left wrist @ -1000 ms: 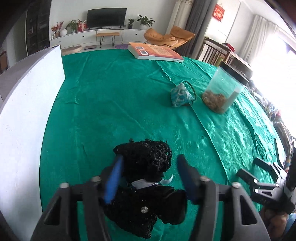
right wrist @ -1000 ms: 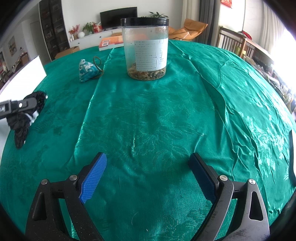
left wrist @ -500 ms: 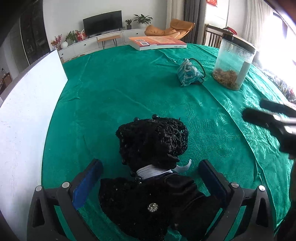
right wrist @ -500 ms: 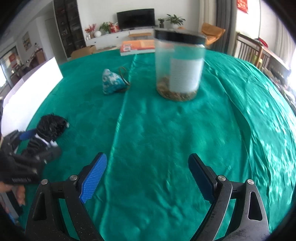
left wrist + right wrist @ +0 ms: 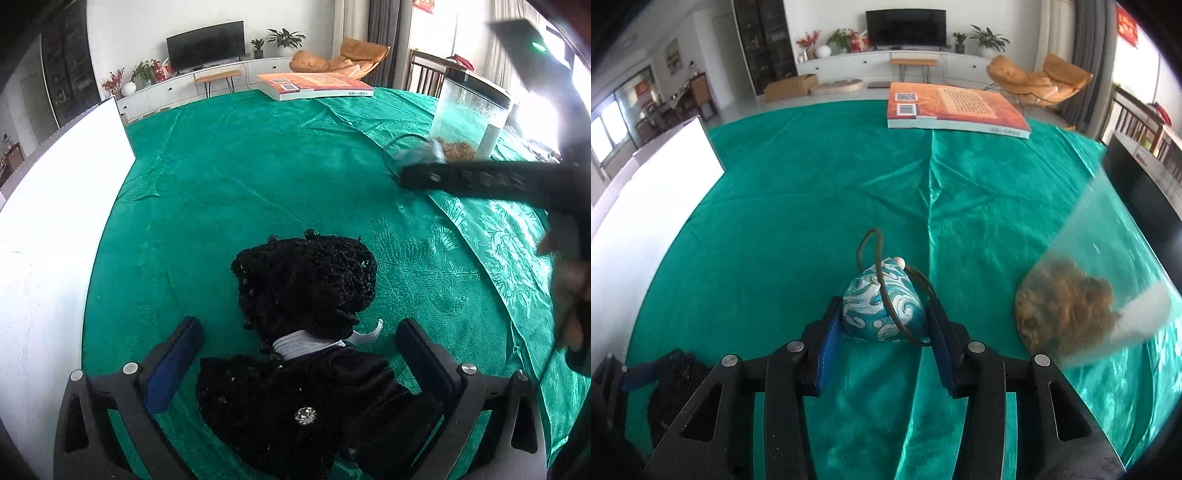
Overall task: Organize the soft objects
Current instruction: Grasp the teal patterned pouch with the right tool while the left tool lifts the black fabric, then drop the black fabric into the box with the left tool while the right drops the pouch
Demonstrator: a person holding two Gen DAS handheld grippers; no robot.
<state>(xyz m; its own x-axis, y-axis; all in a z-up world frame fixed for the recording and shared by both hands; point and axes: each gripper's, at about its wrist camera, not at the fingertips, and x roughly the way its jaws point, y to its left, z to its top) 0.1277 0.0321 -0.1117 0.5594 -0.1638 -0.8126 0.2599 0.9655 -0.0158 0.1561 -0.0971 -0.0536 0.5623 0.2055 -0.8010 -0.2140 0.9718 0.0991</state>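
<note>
Our right claw [image 5: 882,325] grips the blue pouch [image 5: 882,314] mid-counter. Our left claw [image 5: 295,354] sits released, straddling the black doll [image 5: 303,325].

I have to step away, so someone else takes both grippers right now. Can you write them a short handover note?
Left gripper: open, jaws either side of the black beaded hair net, not gripping; it lies on the green tablecloth.
Right gripper: pads against both sides of the blue-and-white pouch, beside the clear jar.
Done: nothing visibly gathered yet.
Left: lift the pouch, grasp the hair net, group both.
</note>
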